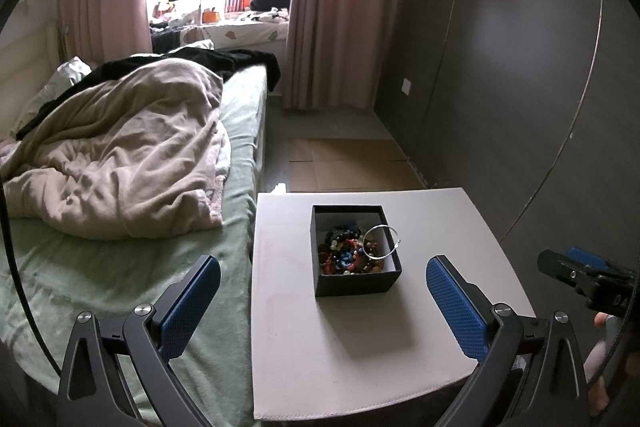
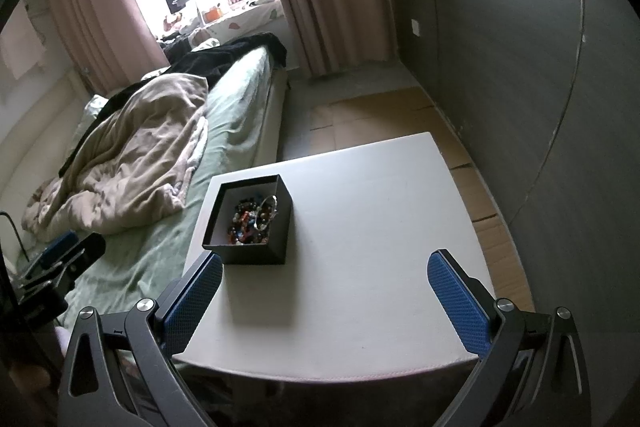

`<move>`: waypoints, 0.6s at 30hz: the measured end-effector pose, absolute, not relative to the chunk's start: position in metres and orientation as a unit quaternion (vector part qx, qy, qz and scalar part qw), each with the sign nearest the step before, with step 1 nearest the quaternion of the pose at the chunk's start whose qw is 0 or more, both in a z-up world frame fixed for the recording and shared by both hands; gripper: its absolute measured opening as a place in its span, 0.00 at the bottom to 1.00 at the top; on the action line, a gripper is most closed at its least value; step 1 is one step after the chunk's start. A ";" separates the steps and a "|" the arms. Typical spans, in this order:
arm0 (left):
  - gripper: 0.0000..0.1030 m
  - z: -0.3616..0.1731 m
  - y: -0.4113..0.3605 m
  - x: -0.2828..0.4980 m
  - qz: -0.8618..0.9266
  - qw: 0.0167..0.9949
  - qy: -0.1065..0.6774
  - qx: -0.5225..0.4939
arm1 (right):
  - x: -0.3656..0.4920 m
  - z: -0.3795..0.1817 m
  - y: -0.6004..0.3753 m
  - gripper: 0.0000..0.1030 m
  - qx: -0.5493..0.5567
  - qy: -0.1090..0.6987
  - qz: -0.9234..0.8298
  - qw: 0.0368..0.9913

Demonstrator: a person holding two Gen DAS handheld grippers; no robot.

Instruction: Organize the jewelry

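Observation:
A black open box (image 1: pixel 357 283) stands on the white table (image 1: pixel 360 347). It holds a heap of coloured bead jewelry (image 1: pixel 347 251) and a silver bangle (image 1: pixel 380 241) leaning on its right wall. My left gripper (image 1: pixel 324 303) is open and empty, hovering in front of the box. The right wrist view shows the box (image 2: pixel 256 251), the beads (image 2: pixel 250 219) and the table (image 2: pixel 380 267). My right gripper (image 2: pixel 326 303) is open and empty, right of and nearer than the box. The right gripper also shows at the edge of the left wrist view (image 1: pixel 584 275), and the left gripper in the right wrist view (image 2: pixel 64 259).
A bed (image 1: pixel 120 267) with green sheet and a crumpled beige blanket (image 1: pixel 120 155) lies against the table's left side. A dark grey wardrobe wall (image 1: pixel 520 87) runs along the right. Cardboard (image 1: pixel 352 167) lies on the floor beyond the table. Curtains and a window are far back.

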State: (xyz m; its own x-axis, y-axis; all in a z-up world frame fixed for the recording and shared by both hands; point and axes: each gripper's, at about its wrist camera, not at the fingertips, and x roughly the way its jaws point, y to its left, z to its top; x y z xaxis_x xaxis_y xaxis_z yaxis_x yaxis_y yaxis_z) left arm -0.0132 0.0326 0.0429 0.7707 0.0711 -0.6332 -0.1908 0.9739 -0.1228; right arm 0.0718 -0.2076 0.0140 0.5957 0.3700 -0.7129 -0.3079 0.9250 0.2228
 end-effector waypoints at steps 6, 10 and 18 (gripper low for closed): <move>0.99 0.042 0.038 -0.014 0.078 0.939 0.323 -0.091 | 0.072 0.015 -0.208 1.00 0.038 0.408 0.188 0.892; 0.99 0.040 0.041 -0.012 0.078 0.937 0.328 -0.092 | 0.072 0.012 -0.209 1.00 0.037 0.409 0.187 0.893; 0.99 0.039 0.036 -0.012 0.072 0.938 0.330 -0.080 | 0.073 0.008 -0.209 1.00 0.033 0.411 0.182 0.893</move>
